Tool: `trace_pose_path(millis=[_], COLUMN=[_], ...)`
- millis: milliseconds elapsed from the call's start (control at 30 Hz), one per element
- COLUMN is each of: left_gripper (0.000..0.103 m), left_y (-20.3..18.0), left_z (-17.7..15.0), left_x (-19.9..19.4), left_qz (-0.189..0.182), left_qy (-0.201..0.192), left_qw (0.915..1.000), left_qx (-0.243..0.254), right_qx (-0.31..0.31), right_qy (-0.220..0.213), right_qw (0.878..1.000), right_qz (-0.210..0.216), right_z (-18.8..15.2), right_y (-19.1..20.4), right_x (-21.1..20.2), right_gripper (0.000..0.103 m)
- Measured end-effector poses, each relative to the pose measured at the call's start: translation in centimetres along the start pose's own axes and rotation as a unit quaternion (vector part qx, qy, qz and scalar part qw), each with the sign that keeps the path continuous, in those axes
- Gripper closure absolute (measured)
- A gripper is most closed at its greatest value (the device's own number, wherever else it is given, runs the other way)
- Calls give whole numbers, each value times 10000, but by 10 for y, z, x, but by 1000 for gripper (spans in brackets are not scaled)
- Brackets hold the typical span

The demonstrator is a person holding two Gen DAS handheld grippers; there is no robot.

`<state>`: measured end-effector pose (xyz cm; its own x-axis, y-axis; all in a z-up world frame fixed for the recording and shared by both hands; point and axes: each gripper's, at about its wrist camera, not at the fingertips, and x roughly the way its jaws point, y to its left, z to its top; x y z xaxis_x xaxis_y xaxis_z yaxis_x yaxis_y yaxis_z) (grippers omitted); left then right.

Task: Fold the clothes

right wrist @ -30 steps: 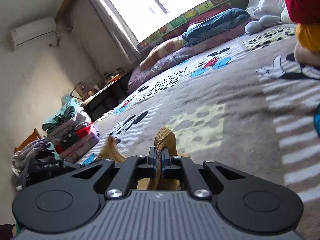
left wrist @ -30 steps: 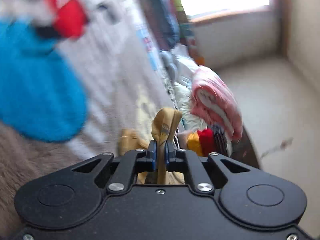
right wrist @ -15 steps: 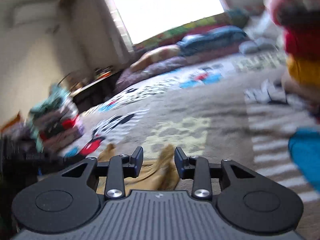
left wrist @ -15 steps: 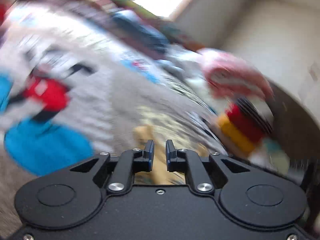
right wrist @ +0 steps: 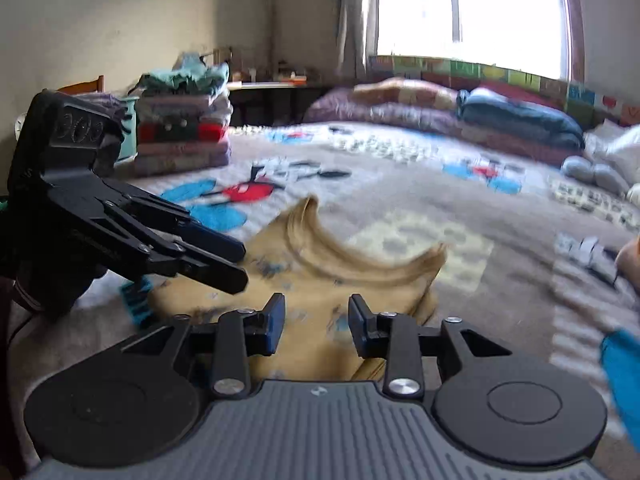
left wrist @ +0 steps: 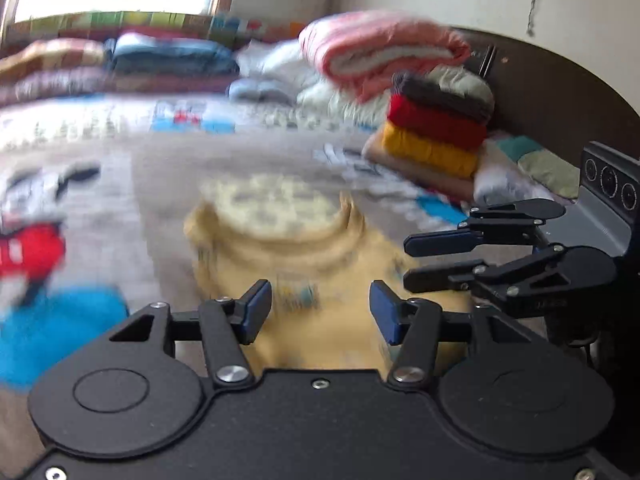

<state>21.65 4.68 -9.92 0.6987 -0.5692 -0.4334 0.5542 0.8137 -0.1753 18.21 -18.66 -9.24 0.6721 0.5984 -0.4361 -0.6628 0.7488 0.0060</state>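
Left gripper (left wrist: 320,312) opening, right gripper (right wrist: 316,326) parted, both empty above the mustard-yellow garment (left wrist: 320,256); soft, light, floppy knit; probably best pinched at its edges or corners.

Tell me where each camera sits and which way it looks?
Left wrist: sits on the left tool, looking across the bed over the yellow shirt toward a clothes stack; the right tool shows too.
Right wrist: sits on the right tool, looking toward the window; the left tool shows too.
Both share the shirt, bed and both tools.
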Motion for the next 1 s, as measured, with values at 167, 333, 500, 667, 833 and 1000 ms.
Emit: trace_pose_path(millis=[167, 333, 500, 667, 833, 1000], left_gripper=[50, 49, 46, 46, 46, 45], left_y=[25, 37, 26, 5, -43, -56], left_z=[2, 4, 5, 9, -12, -39], left_x=[33, 43, 36, -12, -37, -8], left_qz=[-7, -200, -71, -134, -219, 511], left_qy=[228, 474, 373, -192, 177, 557], left_qw=[9990, 9957, 9978, 9991, 9967, 9894], left_qx=[-378, -774, -549, -353, 756, 1237], right_qx=[48, 861, 997, 780, 6, -419], right_qy=[-96, 444, 364, -183, -253, 670], right_qw=[9997, 9953, 9943, 9966, 9997, 9959], right_qz=[-216, 43, 27, -191, 28, -441], right_z=[20, 2, -1, 4, 6, -23], right_y=[-29, -64, -67, -44, 0, 24], right_x=[37, 74, 67, 27, -19, 6], right_gripper=[58, 56, 57, 57, 60, 60])
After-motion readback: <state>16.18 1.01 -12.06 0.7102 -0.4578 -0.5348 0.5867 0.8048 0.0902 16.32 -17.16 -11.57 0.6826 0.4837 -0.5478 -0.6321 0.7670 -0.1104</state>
